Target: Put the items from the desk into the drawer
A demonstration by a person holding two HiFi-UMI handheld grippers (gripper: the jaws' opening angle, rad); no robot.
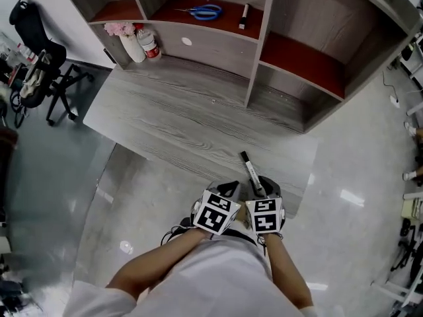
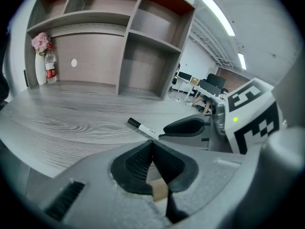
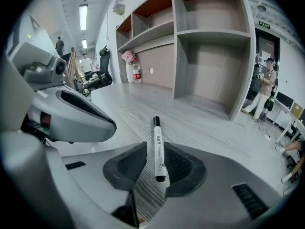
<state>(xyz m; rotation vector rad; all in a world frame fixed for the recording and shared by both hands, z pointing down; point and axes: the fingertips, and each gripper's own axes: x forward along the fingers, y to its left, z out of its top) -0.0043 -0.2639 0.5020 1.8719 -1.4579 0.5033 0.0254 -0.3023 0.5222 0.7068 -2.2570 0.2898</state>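
A person stands at a grey wooden surface point(image 1: 172, 117), holding two grippers low at its near edge. A black-capped white marker point(image 3: 157, 147) lies flat on the surface between the right gripper's point(image 3: 155, 148) fingers, which are spread apart, with the right finger just beside the marker. The left gripper point(image 2: 152, 144) has its fingers closed on nothing.

The step in hand looks like picking up the marker. It would go best by centring the barrel between the pads and closing squarely so the marker does not roll.

The marker lies near the front edge, so a nudge could push it off. The surface ahead is open up to the shelf unit point(image 1: 264, 51). No drawer is in view.
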